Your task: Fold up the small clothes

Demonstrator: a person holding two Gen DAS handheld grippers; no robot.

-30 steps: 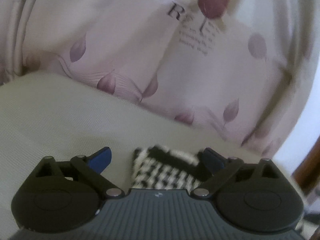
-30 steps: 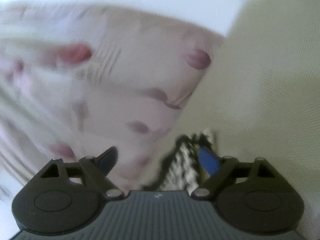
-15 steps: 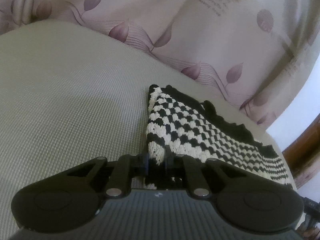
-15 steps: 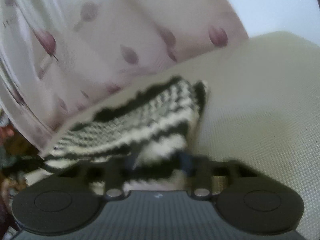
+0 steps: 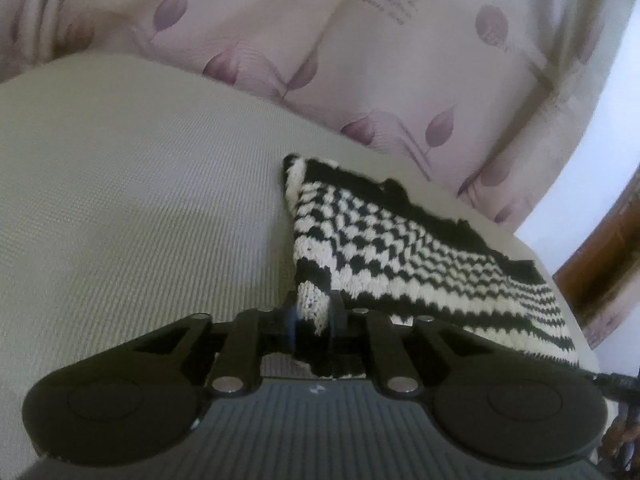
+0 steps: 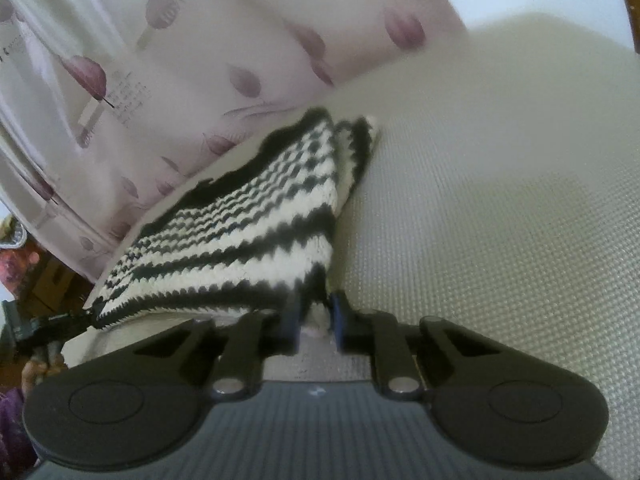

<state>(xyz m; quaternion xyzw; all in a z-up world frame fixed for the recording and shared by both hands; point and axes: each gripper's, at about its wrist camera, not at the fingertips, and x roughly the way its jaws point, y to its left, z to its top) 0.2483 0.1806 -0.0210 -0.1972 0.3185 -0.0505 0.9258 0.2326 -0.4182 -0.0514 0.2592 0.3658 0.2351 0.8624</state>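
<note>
Ribbed beige mat (image 5: 140,208) bears a chunky black-and-white knit (image 5: 384,236), each corner pinched by left gripper (image 5: 314,316) and right gripper (image 6: 316,316).

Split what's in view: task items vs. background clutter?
In play:
- black-and-white striped knitted garment
- left claw, shut on its near corner
- right claw, shut on the other near corner
- pale grey woven surface it lies on

Lying about:
- pink leaf-print curtain
- brown wooden furniture
</note>
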